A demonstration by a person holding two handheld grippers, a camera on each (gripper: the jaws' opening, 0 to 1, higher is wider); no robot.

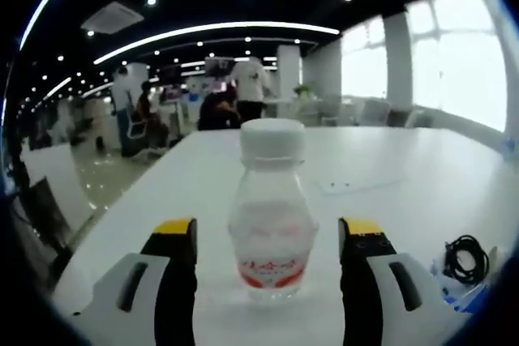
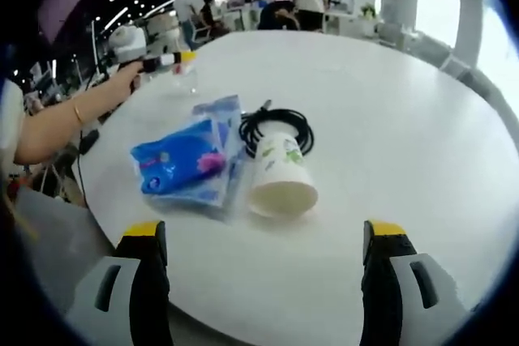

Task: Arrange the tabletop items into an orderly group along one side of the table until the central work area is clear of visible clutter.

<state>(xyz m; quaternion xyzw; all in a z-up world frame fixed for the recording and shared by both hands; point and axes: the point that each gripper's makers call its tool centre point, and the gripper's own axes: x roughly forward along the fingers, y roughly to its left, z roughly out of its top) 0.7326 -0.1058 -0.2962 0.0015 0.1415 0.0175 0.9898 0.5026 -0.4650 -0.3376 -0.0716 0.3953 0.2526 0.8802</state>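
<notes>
Both claws stand wide, holding nothing. Left gripper (image 1: 268,237) shows its two black jaws with yellow tips either side of a small clear bottle (image 1: 272,212); the bottle stands between the jaws, apart from each. It is upright, long axis vertical, white cap on top and a red label low on its body. At the far right edge of this view lies a coil of black cable (image 1: 465,258) beside a bit of blue wrapping.

Right gripper (image 2: 263,241) looks from another side and shows more. A white paper cup (image 2: 280,174) lies on its side near the middle of the table, mouth toward the camera, base pointing away, long axis running near to far. Its base touches the black cable (image 2: 276,127), coiled just behind it. Just left of the cup lies a blue packet (image 2: 188,164) in clear wrap, flat on the table. Far left, a person's hand (image 2: 128,77) holds the other gripper, with the bottle (image 2: 186,80) seen small at its tip near the table's far-left edge.

The table (image 2: 389,119) is white, smooth and rounded. Around it is a large open office with curved ceiling light strips, bright windows on the right, and people standing and sitting in the distance.
</notes>
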